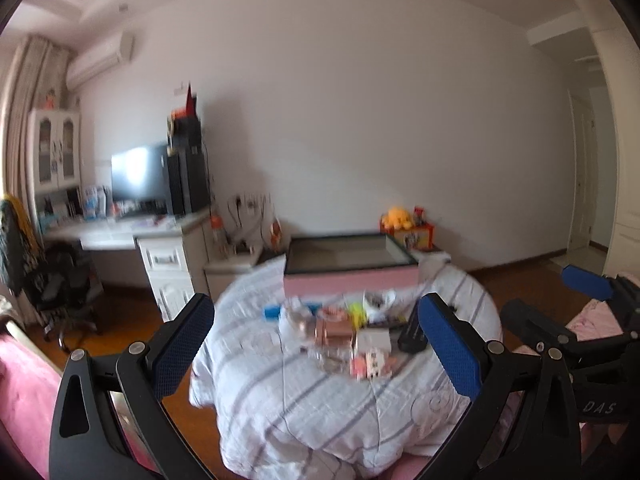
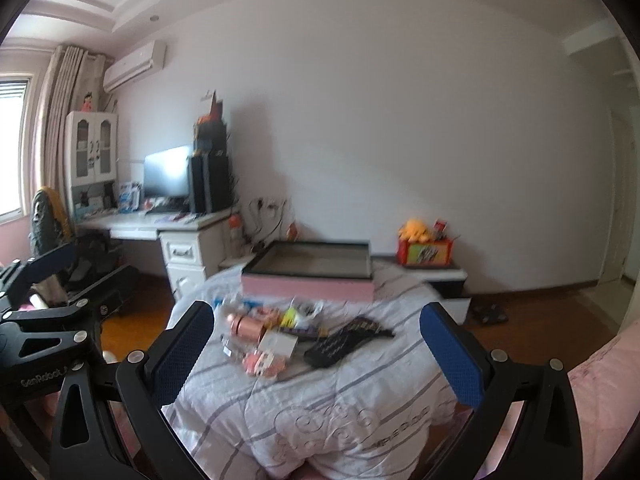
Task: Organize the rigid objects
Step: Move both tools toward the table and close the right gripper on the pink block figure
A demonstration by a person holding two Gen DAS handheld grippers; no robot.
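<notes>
Blue-padded tools, both spread wide with nothing in them, hanging over the bed.

Left tool (image 1: 316, 344) and right tool (image 2: 316, 350) both sit released above the white grey-striped quilt (image 2: 320, 412). Blurry clutter sits mid-quilt: a rose-gold metal cylinder (image 2: 247, 325), a small white box (image 2: 279, 343), a black remote-like slab (image 2: 338, 345). Toward the far edge, just behind the pile, sits a shallow pink tray with black rim (image 2: 308, 285).

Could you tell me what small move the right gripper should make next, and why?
Probably ease the right gripper forward and down toward the copper-coloured cylinder at the near edge of the pile. Both grippers are open and hold nothing, the clutter lies loose on the striped quilt, and the pink box behind it looks empty.
</notes>
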